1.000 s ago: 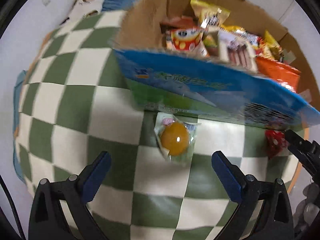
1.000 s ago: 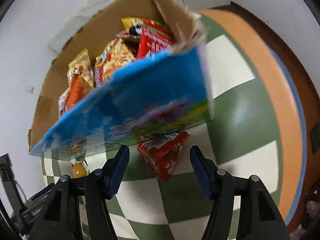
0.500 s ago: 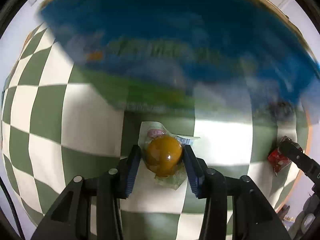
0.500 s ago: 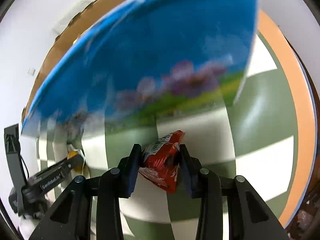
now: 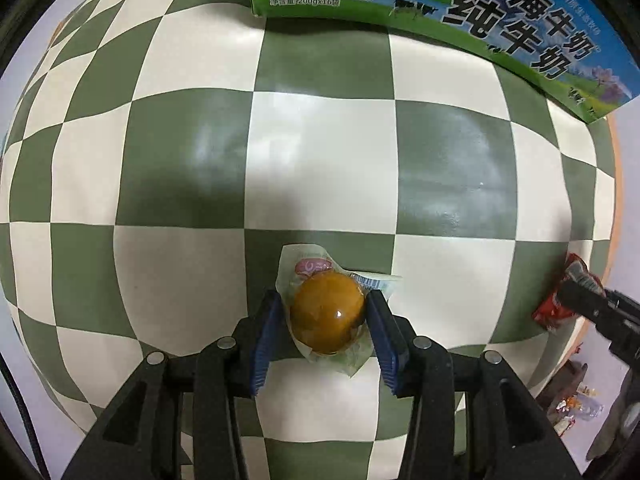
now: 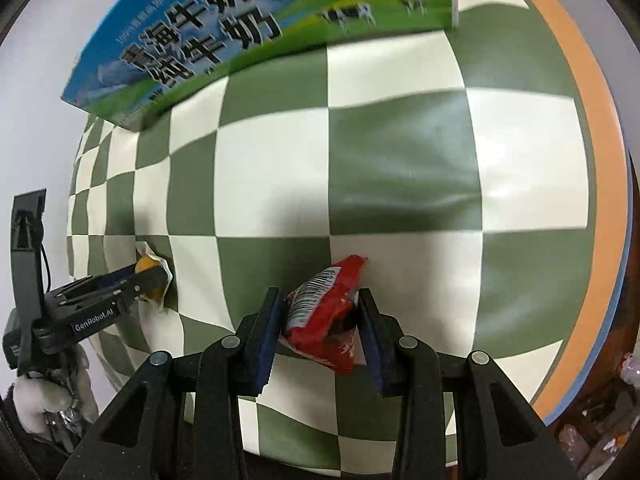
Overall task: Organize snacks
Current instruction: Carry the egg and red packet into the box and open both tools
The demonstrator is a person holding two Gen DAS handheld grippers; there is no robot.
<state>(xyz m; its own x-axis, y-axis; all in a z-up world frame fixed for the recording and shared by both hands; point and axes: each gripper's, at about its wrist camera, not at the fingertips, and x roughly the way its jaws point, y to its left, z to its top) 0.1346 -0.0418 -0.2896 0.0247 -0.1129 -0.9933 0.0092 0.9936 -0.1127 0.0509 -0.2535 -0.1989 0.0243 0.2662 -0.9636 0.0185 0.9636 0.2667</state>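
Observation:
My left gripper point(image 5: 326, 304) is shut on a clear packet with an orange-brown egg-shaped snack point(image 5: 327, 312), held over the green-and-white checkered tablecloth point(image 5: 320, 152). My right gripper point(image 6: 318, 304) is shut on a red snack packet point(image 6: 324, 312) with a barcode. The red packet also shows at the right edge of the left wrist view point(image 5: 560, 300), and the orange snack shows at the left of the right wrist view point(image 6: 148, 270). The blue-and-green milk carton box point(image 5: 460, 12) that holds the snacks stands at the far side; it also shows in the right wrist view point(image 6: 240, 28).
The table's orange and blue rim point(image 6: 600, 200) runs down the right side. The box's inside is out of sight in both views. Some small wrapped items lie below the table at lower right point(image 5: 576, 408).
Both grippers went from open to shut on their snacks, the left on the orange one, the right on the red packet. Both have pulled back from the box, which now looks farther away.

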